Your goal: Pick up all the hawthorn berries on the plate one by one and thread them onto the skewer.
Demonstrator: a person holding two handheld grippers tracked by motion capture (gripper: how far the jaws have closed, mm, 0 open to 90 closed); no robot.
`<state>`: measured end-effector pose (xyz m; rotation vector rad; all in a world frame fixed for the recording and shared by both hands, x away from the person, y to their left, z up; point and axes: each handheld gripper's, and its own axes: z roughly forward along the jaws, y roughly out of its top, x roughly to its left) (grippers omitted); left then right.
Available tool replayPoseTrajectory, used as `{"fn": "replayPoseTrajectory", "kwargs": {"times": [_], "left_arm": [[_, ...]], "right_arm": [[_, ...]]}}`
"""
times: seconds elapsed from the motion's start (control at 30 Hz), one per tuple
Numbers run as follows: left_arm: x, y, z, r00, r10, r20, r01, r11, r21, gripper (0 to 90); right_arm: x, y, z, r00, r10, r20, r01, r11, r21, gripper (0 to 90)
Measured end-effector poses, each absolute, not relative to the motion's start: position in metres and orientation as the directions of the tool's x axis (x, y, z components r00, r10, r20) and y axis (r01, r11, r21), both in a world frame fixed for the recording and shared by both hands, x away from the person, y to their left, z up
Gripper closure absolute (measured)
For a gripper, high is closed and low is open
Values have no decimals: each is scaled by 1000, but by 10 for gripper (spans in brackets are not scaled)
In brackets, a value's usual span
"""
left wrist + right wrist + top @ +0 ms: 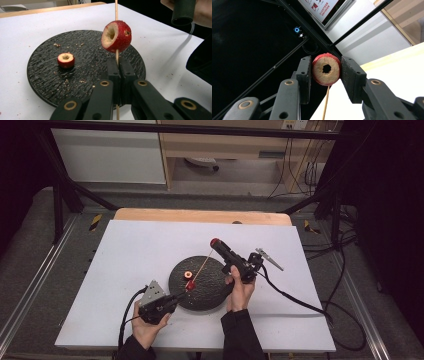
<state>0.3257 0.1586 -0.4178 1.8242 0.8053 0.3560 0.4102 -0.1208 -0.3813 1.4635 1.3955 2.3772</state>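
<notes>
Two cored red hawthorn fruits are being threaded onto a thin wooden skewer point(116, 53). The left gripper point(117, 65) has its fingers clamped on the skewer's lower end, steadying it just below the first fruit point(116, 36). The right gripper point(326, 70) pinches the second fruit point(326, 69) at the skewer's far tip, probably to push it down. A third red fruit point(66, 60) lies on the round black slate plate point(42, 82) on the white bench point(125, 250), left of the left fingers; nothing blocks the way.

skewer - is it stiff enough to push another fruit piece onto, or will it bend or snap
The skewer looks thin and wooden, so it would probably flex and might snap under sideways load. The left gripper clamps it low, leaving a long free length. The cored fruit already on it suggests straight pushes work.
</notes>
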Motion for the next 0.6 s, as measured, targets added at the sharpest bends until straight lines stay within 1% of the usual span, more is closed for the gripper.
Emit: {"fn": "replayPoseTrajectory", "kwargs": {"times": [0.6], "left_arm": [[325, 157, -419, 731, 671, -126, 352, -212, 912, 883]], "right_arm": [[412, -121, -382, -554, 431, 713, 408, -606, 683, 621]]}}
